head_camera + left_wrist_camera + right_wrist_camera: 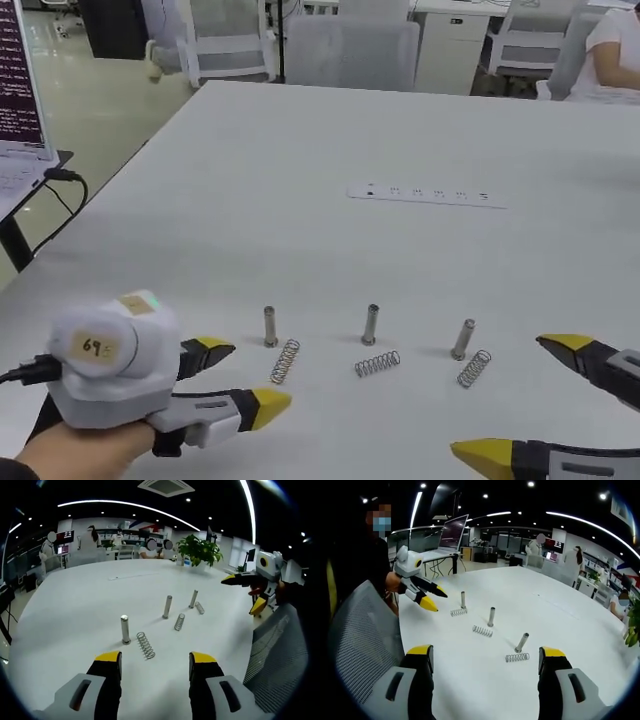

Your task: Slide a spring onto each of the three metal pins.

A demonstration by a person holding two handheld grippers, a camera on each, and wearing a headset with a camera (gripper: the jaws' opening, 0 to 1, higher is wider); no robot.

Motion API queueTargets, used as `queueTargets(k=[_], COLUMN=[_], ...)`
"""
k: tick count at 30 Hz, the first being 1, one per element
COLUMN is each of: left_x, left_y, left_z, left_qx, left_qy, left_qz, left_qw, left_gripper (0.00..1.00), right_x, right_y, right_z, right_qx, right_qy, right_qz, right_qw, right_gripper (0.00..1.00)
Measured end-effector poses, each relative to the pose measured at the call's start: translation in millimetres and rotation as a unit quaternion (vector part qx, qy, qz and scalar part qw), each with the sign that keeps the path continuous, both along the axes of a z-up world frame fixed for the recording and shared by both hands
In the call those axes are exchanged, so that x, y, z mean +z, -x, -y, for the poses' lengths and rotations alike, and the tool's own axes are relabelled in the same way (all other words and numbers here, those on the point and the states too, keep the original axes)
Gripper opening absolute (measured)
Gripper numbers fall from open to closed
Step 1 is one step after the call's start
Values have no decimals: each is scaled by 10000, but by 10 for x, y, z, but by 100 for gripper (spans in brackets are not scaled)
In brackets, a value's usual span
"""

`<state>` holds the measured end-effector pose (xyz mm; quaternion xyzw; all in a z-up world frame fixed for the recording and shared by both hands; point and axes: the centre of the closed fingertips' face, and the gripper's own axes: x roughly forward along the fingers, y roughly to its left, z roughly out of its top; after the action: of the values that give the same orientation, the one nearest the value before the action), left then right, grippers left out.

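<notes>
Three upright metal pins stand in a row on the white table: left pin (270, 326), middle pin (371, 324), right pin (463, 339). A loose spring lies beside each: (285, 361), (377, 364), (474, 368). My left gripper (243, 375) is open, just left of the left spring, with nothing between its jaws. In the left gripper view the nearest pin (125, 629) and spring (146, 645) lie just ahead of the gripper (155, 656). My right gripper (525, 398) is wide open and empty, right of the right spring. In the right gripper view the nearest spring (517, 657) lies ahead of the gripper (486, 651).
A white power strip (425, 194) lies farther back on the table (300, 180). Office chairs (350, 50) line the far edge. A laptop (15, 90) stands off to the left. A grey mesh chair back (360, 635) is near the table's front edge.
</notes>
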<state>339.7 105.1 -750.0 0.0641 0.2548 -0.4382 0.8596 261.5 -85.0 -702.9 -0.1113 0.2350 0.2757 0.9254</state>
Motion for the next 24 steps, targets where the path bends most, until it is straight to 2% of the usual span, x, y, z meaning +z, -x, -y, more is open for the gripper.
queueTargets(k=[15,24], left_x=[-97,-115], left_y=[-1,-65], left_z=[73,88], left_qx=[-193,-174], left_qy=[-173,-260], left_qz=[-95,-55], left_qw=[9996,9995], left_gripper=[47,44], right_x=[-27,-44], right_y=[13,6], right_z=[-19,-24], right_qx=[11,42], right_qy=[-11,85], right_qz=[-64,-66], right_qw=[10000,9999], right_gripper=[86,86])
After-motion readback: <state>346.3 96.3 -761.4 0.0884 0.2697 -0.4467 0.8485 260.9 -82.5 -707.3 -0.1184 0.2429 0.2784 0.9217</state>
